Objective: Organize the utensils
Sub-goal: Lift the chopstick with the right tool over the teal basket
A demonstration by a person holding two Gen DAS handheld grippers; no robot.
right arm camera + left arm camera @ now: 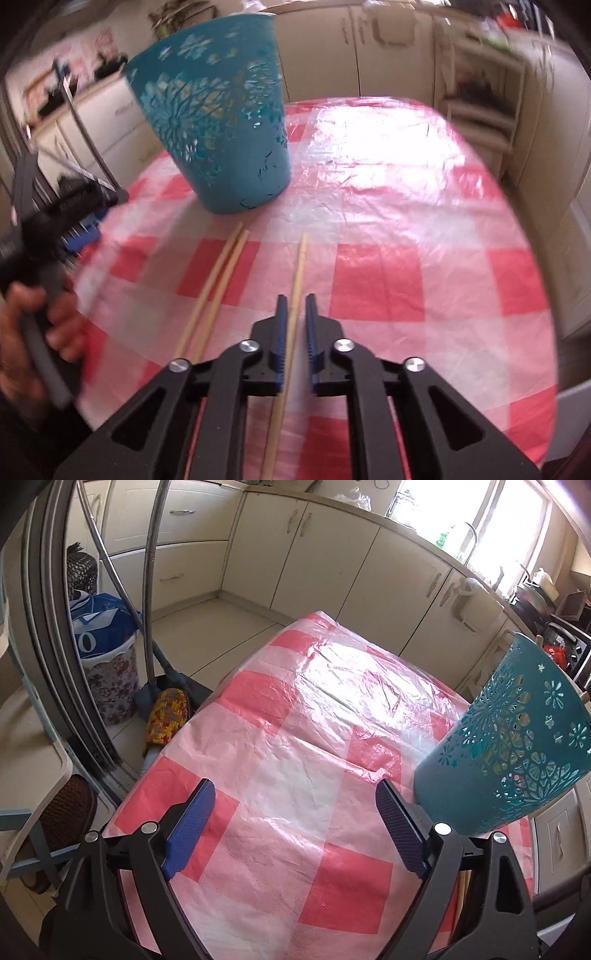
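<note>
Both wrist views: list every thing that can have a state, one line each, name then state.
left gripper: open, empty, above the tablecloth.
right gripper: nearly shut around a single chopstick; contact unclear.
single chopstick: runs between the right gripper's fingers.
chopstick pair: lying side by side on the tablecloth, loose.
teal utensil holder: upright on the tablecloth.
checked tablecloth: spread flat, wrinkled.
</note>
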